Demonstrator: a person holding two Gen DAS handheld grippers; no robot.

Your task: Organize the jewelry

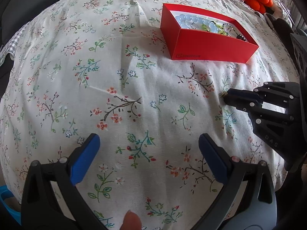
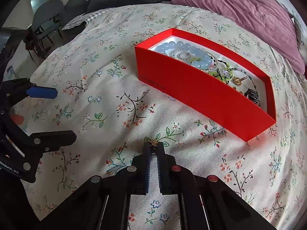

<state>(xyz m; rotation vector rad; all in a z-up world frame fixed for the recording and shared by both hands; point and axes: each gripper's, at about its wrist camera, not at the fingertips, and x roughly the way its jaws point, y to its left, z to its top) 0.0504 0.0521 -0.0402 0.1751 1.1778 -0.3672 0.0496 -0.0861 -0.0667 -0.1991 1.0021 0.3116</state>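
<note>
A small gold trinket [image 2: 153,143] lies on the bed's floral sheet [image 2: 107,103], pinched at the tips of the right gripper [image 2: 153,149], whose fingers are pressed nearly together on it; what kind of piece it is stays too small to tell. In the left wrist view the same trinket [image 1: 223,94] peeks out as a speck at the tip of the right gripper [image 1: 227,96], at about 3 o'clock. The red box [image 2: 201,94] sits apart from the trinket toward 1 o'clock, its near long wall facing the gripper, with a bare stretch of sheet between. Inside, pale blue beads [image 2: 178,47] fill the far end, touching a green beaded strand [image 2: 216,72], a gold piece [image 2: 238,80] and a dark item [image 2: 252,95] half hidden behind the near wall. The left gripper [image 1: 149,147] hovers with fingers spread wide around nothing, open sheet ahead of it. A mauve quilt [image 2: 249,9] borders the sheet at 1 o'clock; dark chairs [image 2: 48,17] stand beyond the bed's edge at 10 o'clock.
</note>
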